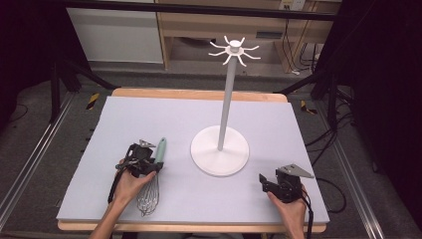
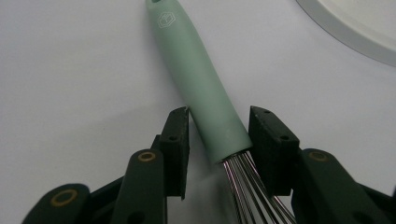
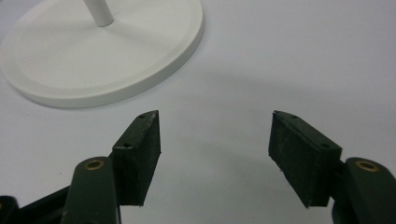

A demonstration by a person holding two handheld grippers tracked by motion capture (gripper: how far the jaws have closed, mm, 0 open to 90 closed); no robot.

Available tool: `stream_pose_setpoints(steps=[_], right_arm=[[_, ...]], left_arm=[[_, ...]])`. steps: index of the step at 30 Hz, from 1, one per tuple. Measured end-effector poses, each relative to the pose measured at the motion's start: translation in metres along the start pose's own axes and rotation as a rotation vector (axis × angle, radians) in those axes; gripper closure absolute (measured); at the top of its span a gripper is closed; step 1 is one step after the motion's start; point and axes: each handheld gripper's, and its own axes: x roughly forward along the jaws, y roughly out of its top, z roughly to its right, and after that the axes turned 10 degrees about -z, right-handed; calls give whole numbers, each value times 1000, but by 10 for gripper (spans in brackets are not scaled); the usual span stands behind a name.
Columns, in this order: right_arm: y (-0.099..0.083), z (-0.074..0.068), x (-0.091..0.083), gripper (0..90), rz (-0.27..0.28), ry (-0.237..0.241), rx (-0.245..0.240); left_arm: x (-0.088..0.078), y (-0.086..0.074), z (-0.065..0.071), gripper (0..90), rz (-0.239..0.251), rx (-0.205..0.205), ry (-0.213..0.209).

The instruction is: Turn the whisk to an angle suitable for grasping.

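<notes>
A whisk (image 1: 153, 177) lies flat on the grey table (image 1: 149, 114) near its front left corner, mint handle pointing toward the far edge, wire loops toward the front edge. The left gripper (image 2: 219, 135) straddles the lower end of the handle, just above where the wires enter. Its jaws stand narrowly apart on either side of the handle; the left jaw is at or nearly at its side, with a slight gap at the right, so nothing is clamped yet. The right gripper (image 3: 215, 140) rests near the front right corner, jaws spread wide over bare table, holding nothing. A white hook stand (image 1: 220, 149) stands upright near the table's centre, between the two grippers.

The whisk is probably light. Its handle looks stiff and smooth, perhaps slightly slippery, while the wires would likely flex and spring. The handle end near the wires seems the sound place to grip.
</notes>
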Motion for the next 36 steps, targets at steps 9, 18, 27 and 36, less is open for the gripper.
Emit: stream_pose_setpoints(steps=[9, 18, 27, 36], right_arm=[[0, -1, 1, 356, -7, -1, -9], [0, 0, 1, 369, -7, 1, -12], [0, 0, 0, 386, -5, 10, -12], [-1, 0, 1, 382, -5, 8, -19]], left_arm=[[2, 4, 0, 590, -43, -22, -6], [1, 6, -2, 623, -83, -45, -1], [-3, 3, -2, 655, -114, 0, 3], [-4, 3, -1, 639, -109, 32, 14]])
